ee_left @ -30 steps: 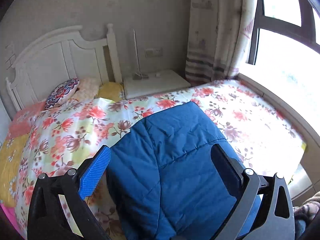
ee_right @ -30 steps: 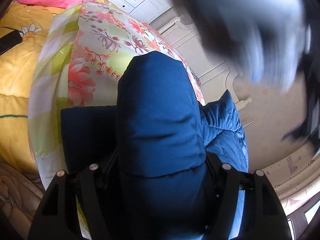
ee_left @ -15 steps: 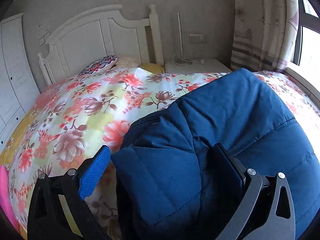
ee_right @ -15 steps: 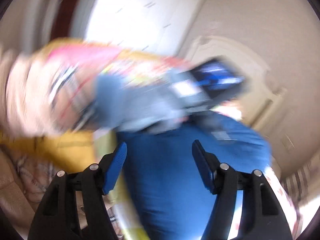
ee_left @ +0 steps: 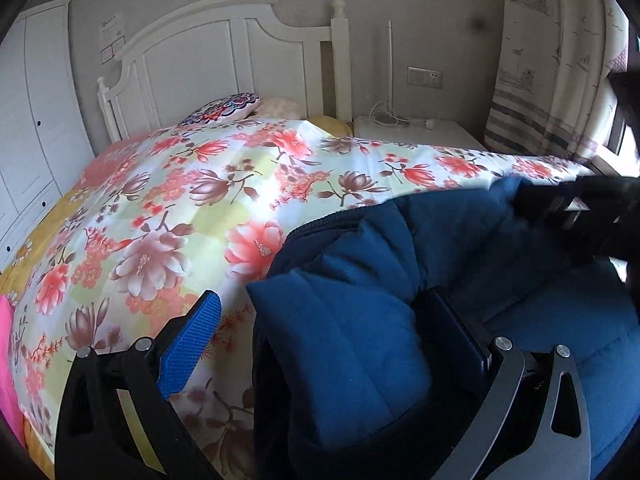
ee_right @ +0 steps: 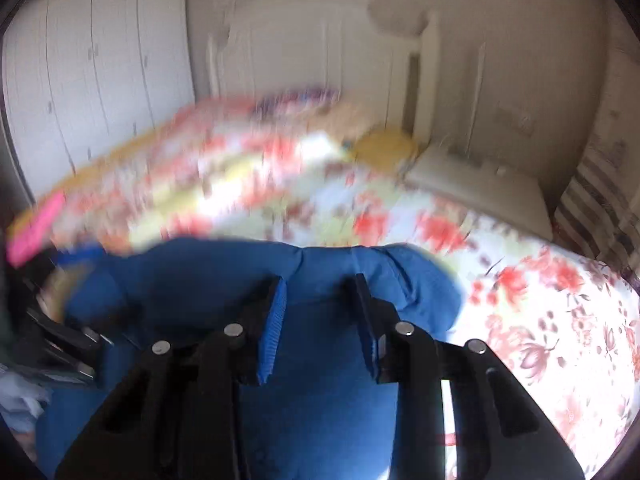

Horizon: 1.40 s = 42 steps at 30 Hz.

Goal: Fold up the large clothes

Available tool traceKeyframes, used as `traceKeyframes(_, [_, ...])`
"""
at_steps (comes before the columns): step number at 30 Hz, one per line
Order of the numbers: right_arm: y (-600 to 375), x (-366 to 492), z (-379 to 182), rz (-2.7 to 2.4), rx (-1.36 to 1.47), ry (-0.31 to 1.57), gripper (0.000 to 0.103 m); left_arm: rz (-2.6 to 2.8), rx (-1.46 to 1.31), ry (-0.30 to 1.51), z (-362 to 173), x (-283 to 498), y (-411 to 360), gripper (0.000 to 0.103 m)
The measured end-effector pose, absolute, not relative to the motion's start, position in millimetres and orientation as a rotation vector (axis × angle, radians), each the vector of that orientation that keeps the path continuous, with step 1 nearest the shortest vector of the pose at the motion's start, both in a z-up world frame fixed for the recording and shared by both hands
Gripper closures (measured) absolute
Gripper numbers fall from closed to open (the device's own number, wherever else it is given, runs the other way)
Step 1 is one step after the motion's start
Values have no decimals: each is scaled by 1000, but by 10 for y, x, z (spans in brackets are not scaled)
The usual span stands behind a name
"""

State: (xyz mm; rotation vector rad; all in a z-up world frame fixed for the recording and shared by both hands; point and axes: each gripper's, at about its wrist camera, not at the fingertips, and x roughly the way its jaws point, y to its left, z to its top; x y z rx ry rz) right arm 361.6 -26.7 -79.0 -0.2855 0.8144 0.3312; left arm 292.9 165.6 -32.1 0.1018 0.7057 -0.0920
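A bedroom with a white headboard [ee_left: 224,52] and a bed under a floral quilt [ee_left: 192,208] filled the left wrist view. The blue padded jacket [ee_left: 352,344] lay on the quilt's near edge, a fold of it between the spread left tongs [ee_left: 332,340], whose pads were not pressing it. In the blurred right wrist view, the right tongs [ee_right: 320,320] were closing above the jacket, gripping nothing.
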Motion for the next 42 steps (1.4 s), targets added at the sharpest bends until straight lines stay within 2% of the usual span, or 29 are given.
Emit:
traceKeyframes(5, [-189, 3716, -829, 350, -338, 858, 69, -108, 44, 776, -414, 3047, 1769, 4])
traceKeyframes(7, [-291, 3695, -638, 372, -319, 844, 69, -110, 42, 781, -424, 3055, 1772, 4])
traceKeyframes(11, [-816, 3553, -82, 339, -110, 681, 69, -110, 33, 775, -430, 3032, 1790, 4])
traceKeyframes(14, [-1062, 3506, -11, 300, -41, 642, 69, -122, 19, 790, -444, 3059, 1799, 4])
traceKeyframes(18, [-803, 3684, -652, 336, -195, 847, 70, -126, 2, 790, -449, 3072, 1833, 4])
traceKeyframes(19, [-838, 3678, -724, 336, -131, 808, 70, -118, -1, 787, -447, 3068, 1841, 4])
traceKeyframes(21, [-880, 3765, -687, 336, -78, 871, 69, -113, -13, 782, -445, 3053, 1866, 4])
traceKeyframes(23, [-730, 3769, -522, 290, -216, 888, 69, -112, -8, 775, -431, 3039, 1856, 4])
traceKeyframes(27, [-437, 3636, -173, 351, -242, 758, 69, -102, 4, 758, -411, 3010, 1833, 4])
traceKeyframes(28, [-342, 3650, -228, 357, -276, 775, 69, -103, -1, 756, -410, 3007, 1841, 4])
traceKeyframes(30, [-63, 3750, -693, 389, -405, 926, 69, -103, -6, 747, -397, 2990, 1849, 4])
traceKeyframes(32, [-21, 3756, -805, 378, -420, 891, 69, -93, -7, 731, -364, 2963, 1869, 4])
traceKeyframes(37, [146, 3665, -660, 292, -569, 894, 71, 9, -12, 622, -87, 2600, 2071, 5])
traceKeyframes(40, [230, 3539, -324, 349, -519, 817, 70, 13, 2, 586, 9, 2249, 2172, 5])
traceKeyframes(42, [364, 3408, -85, 411, -466, 757, 65, 3, 35, 597, -43, 2067, 2175, 5])
